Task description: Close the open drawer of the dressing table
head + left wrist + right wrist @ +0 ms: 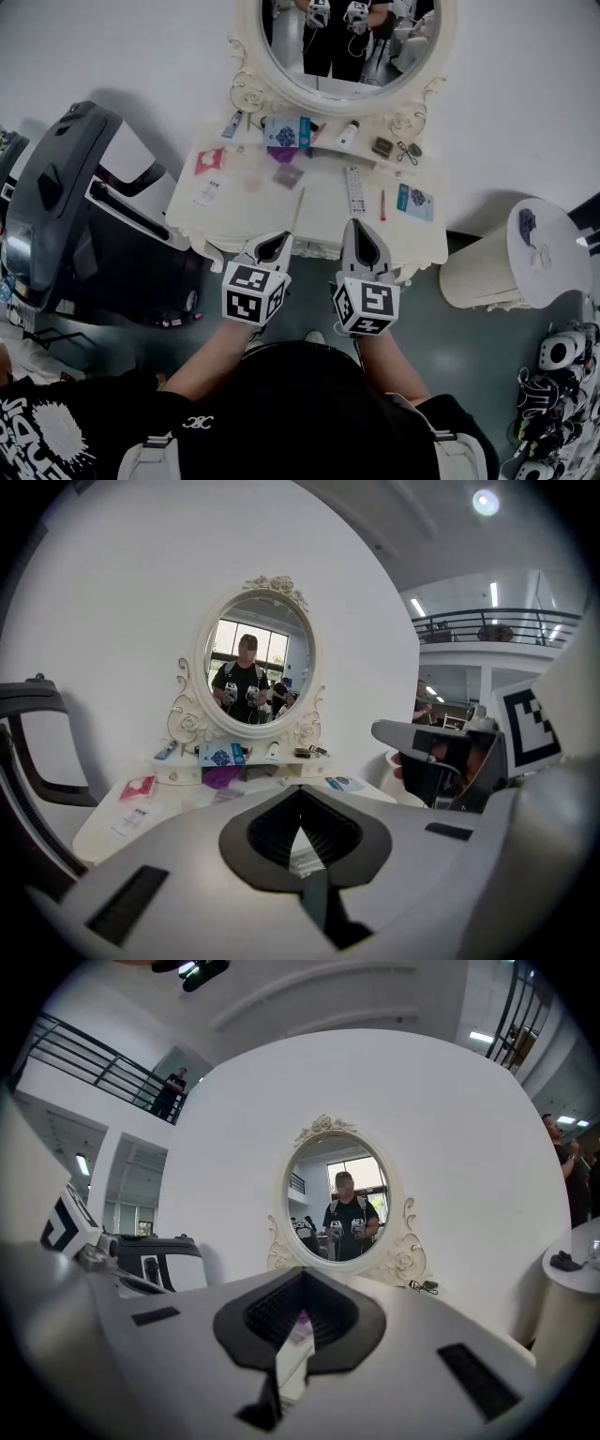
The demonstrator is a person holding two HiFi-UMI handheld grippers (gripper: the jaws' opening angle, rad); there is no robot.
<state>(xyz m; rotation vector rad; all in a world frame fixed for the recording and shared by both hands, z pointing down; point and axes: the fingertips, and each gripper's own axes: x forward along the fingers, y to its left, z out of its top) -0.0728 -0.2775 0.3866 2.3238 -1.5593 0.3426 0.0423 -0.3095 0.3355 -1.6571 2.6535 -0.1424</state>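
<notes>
The left gripper and the right gripper are held side by side at the front edge of the dressing table. Each has its jaws pressed together on nothing. In both gripper views only a sliver of the clutter shows through the notch behind the tips. Closed jaws make a blunt, stiff nose, which suits pushing a panel better than a spread pair would. That is probably why they are held this way.

Both point away from the person toward the mirror, which stands ahead of and above them. The tabletop, with its remote and small packets, lies just beyond the tips.

The drawer front sits between the two grippers, just below the tips and a touch ahead. From above no drawer box juts out past the table's edge, so the drawer looks pushed home, or very nearly. The head view is too steep to check the seam. Neither gripper clearly touches the front — the tips overlap the edge in the picture, but contact cannot be told.

A black chair stands well off to the left gripper's left, and a round white bin is off to the right gripper's right, both clear of the work.
</notes>
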